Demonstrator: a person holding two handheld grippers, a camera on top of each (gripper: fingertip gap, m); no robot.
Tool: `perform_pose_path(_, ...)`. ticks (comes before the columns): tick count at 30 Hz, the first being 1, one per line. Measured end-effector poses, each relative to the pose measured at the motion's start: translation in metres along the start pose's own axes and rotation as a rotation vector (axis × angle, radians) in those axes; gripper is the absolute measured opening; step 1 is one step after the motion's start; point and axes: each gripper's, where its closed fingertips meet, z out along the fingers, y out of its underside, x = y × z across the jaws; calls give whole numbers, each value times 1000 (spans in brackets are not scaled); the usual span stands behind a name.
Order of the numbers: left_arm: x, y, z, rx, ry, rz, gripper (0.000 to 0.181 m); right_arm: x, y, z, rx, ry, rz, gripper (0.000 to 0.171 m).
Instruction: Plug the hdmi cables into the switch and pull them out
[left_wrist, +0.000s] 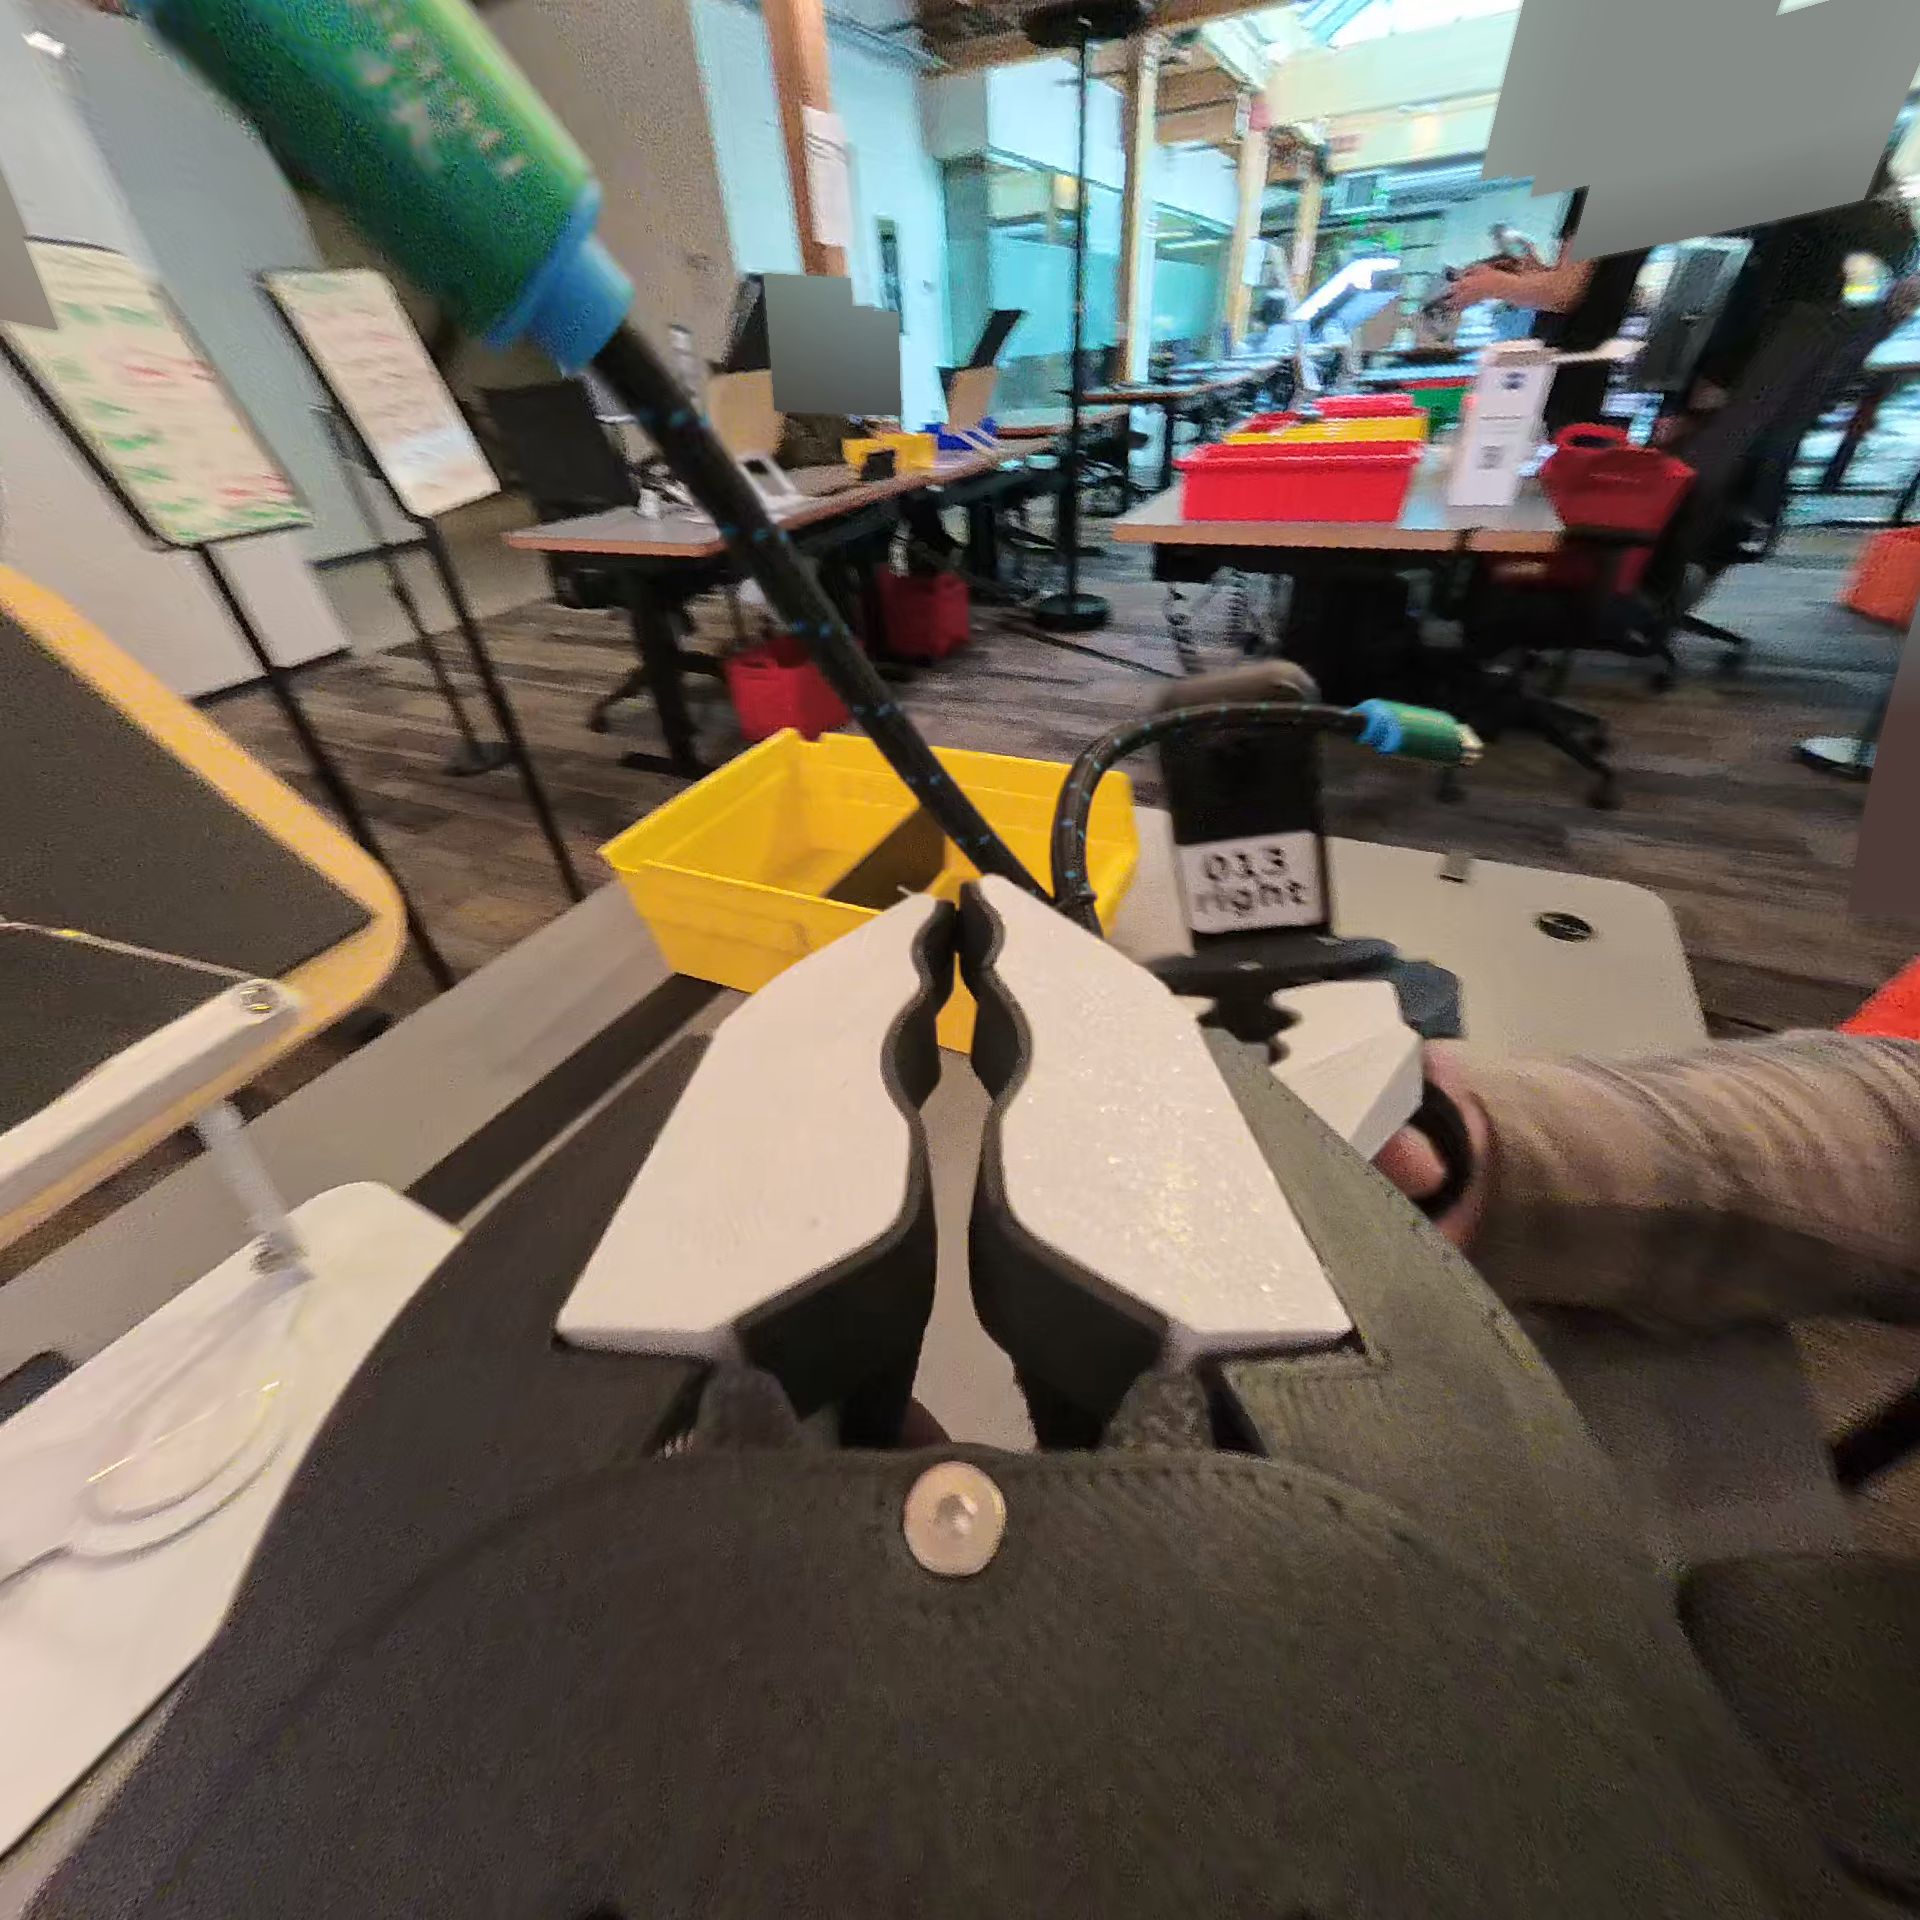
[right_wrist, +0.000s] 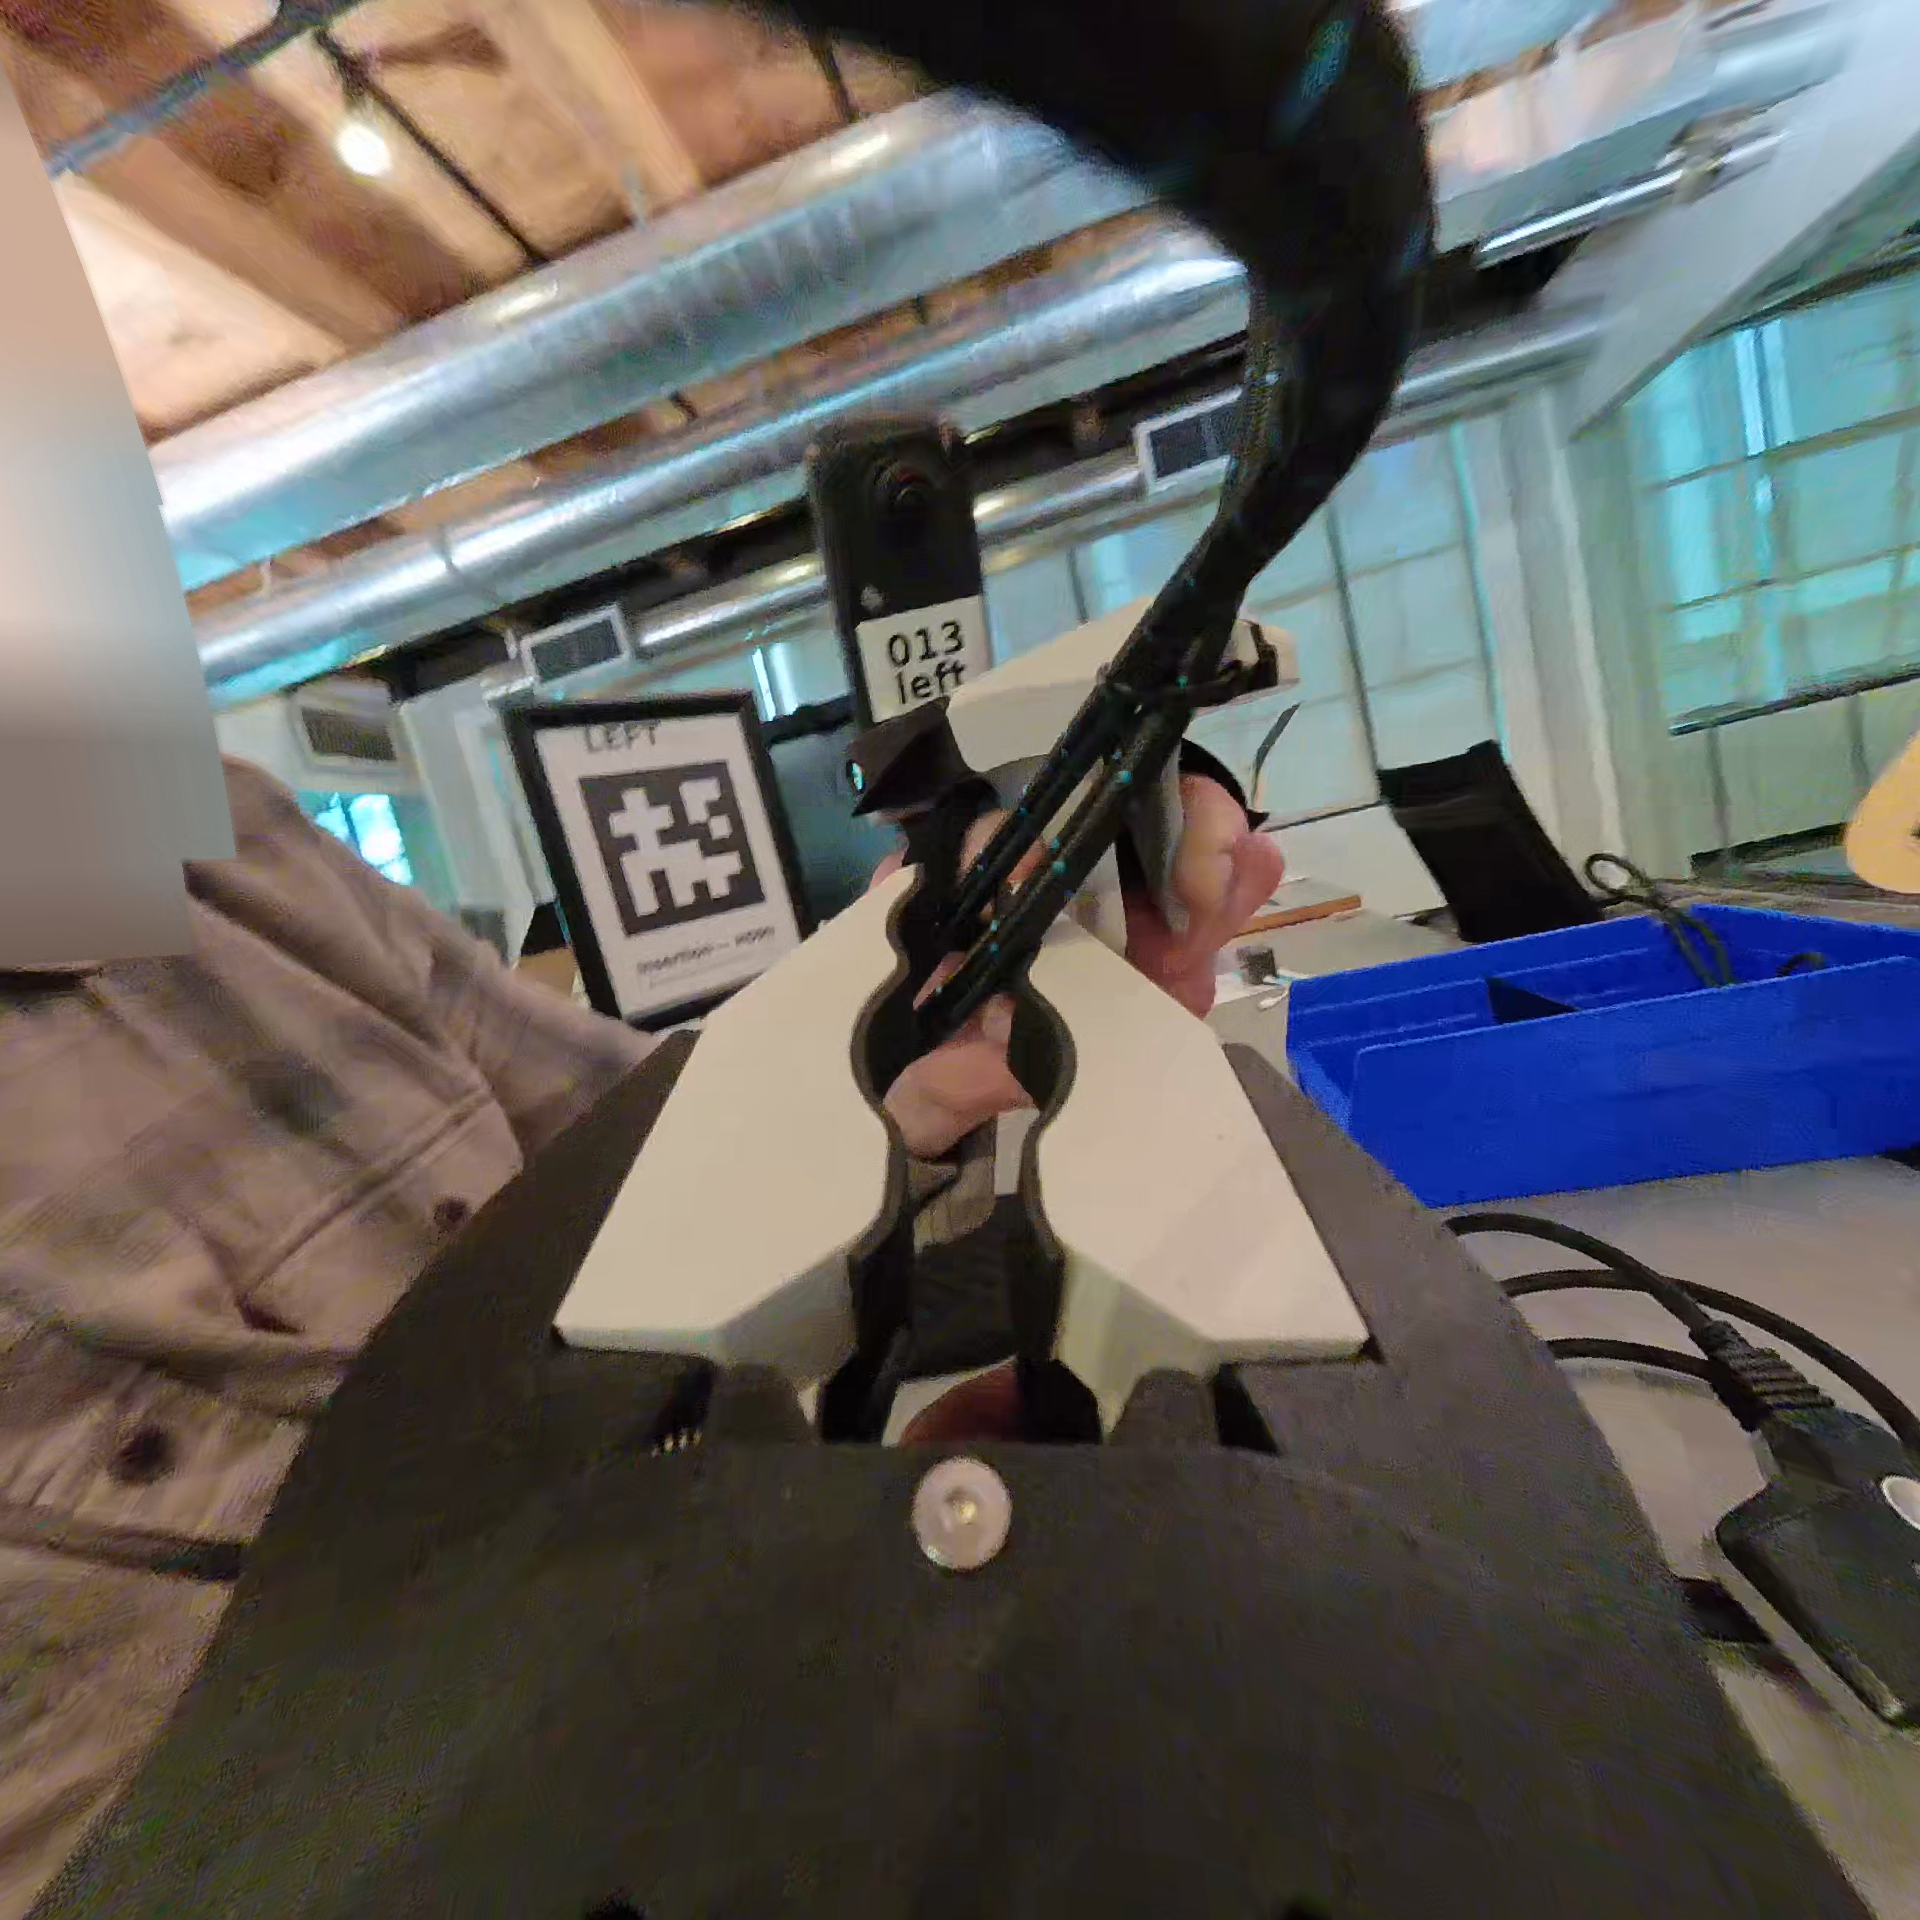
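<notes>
Grey table (left_wrist: 1538, 935), centre-right of left wrist view, carries yellow bin (left_wrist: 790, 862) at frame centre. Blue bin (right_wrist: 1621, 1060) sits at right of right wrist view.

Left gripper (left_wrist: 958, 914), lower centre: white fingers w/ tips touching, closed on the black braided HDMI cable (left_wrist: 800, 592), which runs diagonally to a green plug (left_wrist: 384, 135) w/ blue collar, upper left. A second green plug (left_wrist: 1418, 730) at centre-right ends the loop arching over the bin.

Right gripper (right_wrist: 961, 935), lower centre of right wrist view: fingers nearly closed, pinching doubled cable strands near the tips; cable climbs to upper right. Behind it, a hand (right_wrist: 1195, 883) holds the other gripper.

Switch: cannot tell where; a black box w/ cords (right_wrist: 1829, 1548) lies at lower right.
</notes>
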Motion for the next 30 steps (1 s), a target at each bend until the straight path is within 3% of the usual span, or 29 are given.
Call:
perform_pose_path(5, -16, 7, -5, -31, -112, 30, 1, -2, -9, 5, 137, 67, 97, 17)
perform_pose_path(8, -18, 13, -7, -50, -136, 26, 0, 4, -3, 6, 107, 147, 48, 22)
perform_pose_path(10, -21, 14, -10, -54, -159, 42, 0, 5, 10, 9, 28, 201, -2, 47)
perform_pose_path(12, -26, 14, -13, -57, -204, 69, 0, 8, 15, 8, -23, 273, -81, 57)
perform_pose_path(14, -25, 18, -12, -82, -213, 86, 0, 15, 22, 4, -128, 381, -272, 45)
perform_pose_path(18, -24, 25, -10, -100, -197, 64, 0, 8, 15, 0, -216, 435, -533, 23)
perform_pose_path(25, -6, 45, -7, -220, -88, 90, 0, 21, -19, -18, -466, 502, -993, 7)
perform_pose_path(30, 13, 48, -8, -218, 43, 77, 0, 36, -32, -24, -505, 442, -1013, 0)
